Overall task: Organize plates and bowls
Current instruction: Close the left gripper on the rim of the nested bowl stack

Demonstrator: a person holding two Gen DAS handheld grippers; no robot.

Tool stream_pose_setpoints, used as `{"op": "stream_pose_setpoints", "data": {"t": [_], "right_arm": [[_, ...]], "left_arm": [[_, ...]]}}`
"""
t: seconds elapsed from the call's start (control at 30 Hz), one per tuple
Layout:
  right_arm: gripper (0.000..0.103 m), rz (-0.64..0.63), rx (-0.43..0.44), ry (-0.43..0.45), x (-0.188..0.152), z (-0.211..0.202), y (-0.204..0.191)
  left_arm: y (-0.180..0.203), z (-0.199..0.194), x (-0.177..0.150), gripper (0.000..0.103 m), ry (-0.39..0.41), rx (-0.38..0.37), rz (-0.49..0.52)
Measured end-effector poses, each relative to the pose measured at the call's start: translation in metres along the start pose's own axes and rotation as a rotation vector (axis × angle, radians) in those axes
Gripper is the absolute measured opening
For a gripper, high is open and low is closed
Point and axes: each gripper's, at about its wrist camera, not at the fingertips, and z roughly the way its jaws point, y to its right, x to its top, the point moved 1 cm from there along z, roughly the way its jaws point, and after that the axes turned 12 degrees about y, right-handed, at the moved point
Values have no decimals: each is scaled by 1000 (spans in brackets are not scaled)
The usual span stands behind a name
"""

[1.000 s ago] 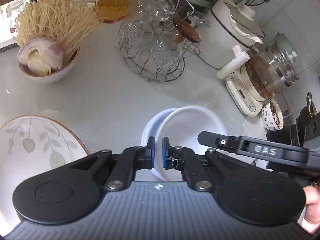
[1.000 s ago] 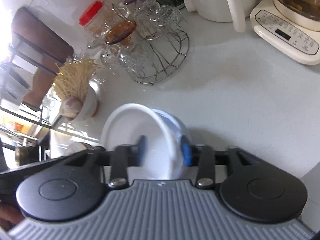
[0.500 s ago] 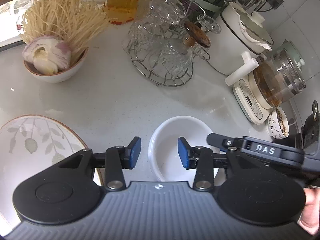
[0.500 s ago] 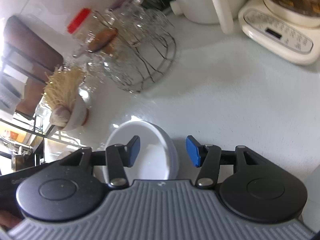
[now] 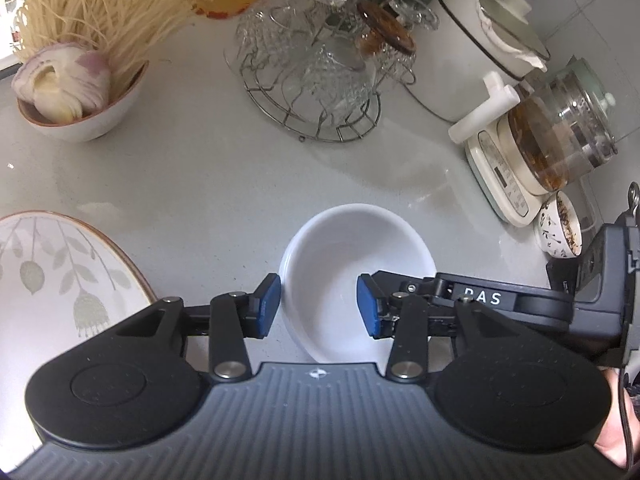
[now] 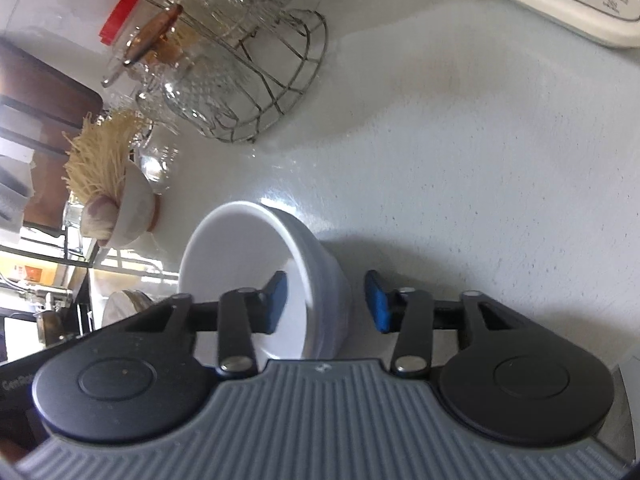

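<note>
Right wrist view: my right hand-held gripper [image 6: 326, 300] was closing astride the white bowl [image 6: 256, 276] rim, untouched; glazed, slippery, fragile.

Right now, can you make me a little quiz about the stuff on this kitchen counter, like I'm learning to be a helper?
1. True or false: the white bowl has food in it.
2. What is painted on the plate? A leaves, B stripes, C dots.
3. What holds the glass cups up off the counter?

Key: 1 false, it is empty. 2 A. 3 a wire rack.
</note>
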Motion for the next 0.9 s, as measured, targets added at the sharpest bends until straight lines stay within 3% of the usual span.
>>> {"op": "stream_pose_setpoints", "data": {"t": [0.13,0.2,0.47,0.57,0.9], "right_arm": [[42,30,-2,-3,-3,-1,6],[32,52,3,-10,-3,0,10],[27,40,21,-13,-3,1,8],[17,39,8,-10,-3,-2,12],[17,94,-39,32,1,-21,37]], "left_arm": [[2,3,2,48,2,-1,7],[2,4,4,48,0,-3,9],[4,7,6,48,-2,-10,27],[8,9,6,48,-9,-5,39],[25,27,0,48,-54,-25,73]]}}
